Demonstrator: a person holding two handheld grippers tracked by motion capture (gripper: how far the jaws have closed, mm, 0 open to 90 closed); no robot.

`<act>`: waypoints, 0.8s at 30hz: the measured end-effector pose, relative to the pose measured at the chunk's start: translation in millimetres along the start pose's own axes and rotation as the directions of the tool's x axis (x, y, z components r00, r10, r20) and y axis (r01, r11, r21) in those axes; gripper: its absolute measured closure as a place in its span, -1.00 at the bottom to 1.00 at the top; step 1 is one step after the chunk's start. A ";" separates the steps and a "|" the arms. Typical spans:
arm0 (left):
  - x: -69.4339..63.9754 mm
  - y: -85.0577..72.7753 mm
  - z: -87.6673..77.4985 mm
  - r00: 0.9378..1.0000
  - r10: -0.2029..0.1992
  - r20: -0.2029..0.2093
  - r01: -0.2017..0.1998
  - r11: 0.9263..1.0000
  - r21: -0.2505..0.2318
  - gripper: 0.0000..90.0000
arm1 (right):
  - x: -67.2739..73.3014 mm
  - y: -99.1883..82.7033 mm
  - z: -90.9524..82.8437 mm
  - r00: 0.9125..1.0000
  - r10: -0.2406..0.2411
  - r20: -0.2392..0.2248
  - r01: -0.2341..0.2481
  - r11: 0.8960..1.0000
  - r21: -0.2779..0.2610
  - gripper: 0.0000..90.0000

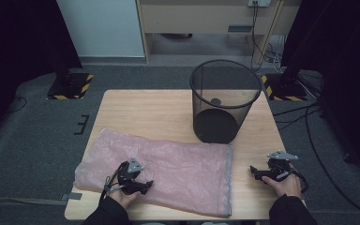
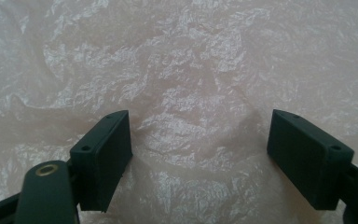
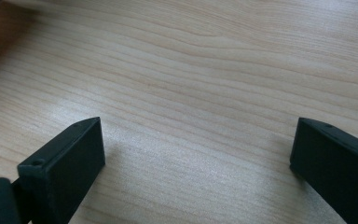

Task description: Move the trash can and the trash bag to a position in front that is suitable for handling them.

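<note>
2 grippers are on my table (image 1: 168, 108), and I can read no writing, brand or label on anything in front of me. Black-and-yellow hazard stripes mark 2 stand bases (image 1: 69, 86) on the floor beyond the far corners; that is the nearest thing to a marking.

My left gripper (image 1: 146, 185) rests on the pink bag (image 1: 183, 173), which lies flat and crinkled across the near half of the table, its left edge hanging just past the table's side. In the left gripper view the jaws stand wide apart over the wrinkled plastic (image 2: 191, 84) with nothing pinched between them; I cannot tell whether the tips touch the film.

My right gripper (image 1: 255, 171) sits on bare wood near the right edge, just beside the bag's right hem and apart from it. In the right gripper view its jaws are spread wide over the wood grain (image 3: 205, 93), holding nothing.

1 black mesh bin (image 1: 225, 101) stands upright at the far right of the table. Something small and dark shows on its inner wall, too small for me to make out.

My hands (image 1: 288, 186) and sleeves are cut off by the bottom edge of the high view.
</note>
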State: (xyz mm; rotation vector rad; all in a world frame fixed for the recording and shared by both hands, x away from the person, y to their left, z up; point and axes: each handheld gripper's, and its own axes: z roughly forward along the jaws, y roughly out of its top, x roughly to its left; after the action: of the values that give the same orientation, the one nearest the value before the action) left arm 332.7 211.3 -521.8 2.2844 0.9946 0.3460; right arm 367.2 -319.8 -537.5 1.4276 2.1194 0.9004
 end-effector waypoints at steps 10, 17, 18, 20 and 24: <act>37.2 -11.5 -10.8 1.000 0.027 0.017 -0.027 1.000 0.010 -0.52 | -0.1 3.0 -5.5 1.000 0.006 -0.029 -0.005 1.000 0.012 -0.55; 51.8 14.3 -30.2 0.999 -0.048 -0.008 0.048 0.998 -0.034 -0.32 | -3.2 24.1 -14.4 0.999 0.007 -0.033 -0.010 0.997 -0.082 -0.40; 52.0 27.2 -34.4 0.998 -0.064 -0.014 0.063 0.995 -0.076 -0.32 | -5.5 28.9 -16.5 0.999 0.015 -0.028 -0.018 0.995 -0.099 -0.37; 53.1 49.4 -39.1 0.996 -0.082 -0.025 0.078 0.987 -0.139 -0.30 | -10.8 40.1 -19.8 0.999 0.042 -0.012 -0.044 0.987 -0.155 -0.31; 48.8 113.1 -37.8 0.991 -0.097 -0.089 0.068 0.958 -0.280 -0.21 | -15.5 68.9 -18.1 0.994 0.106 0.015 -0.098 0.959 -0.267 -0.26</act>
State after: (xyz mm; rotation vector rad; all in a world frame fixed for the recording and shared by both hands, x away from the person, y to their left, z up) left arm 413.1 203.7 -421.4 1.9843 1.0199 0.5356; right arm 405.6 -321.2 -475.6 1.4099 1.8351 1.1478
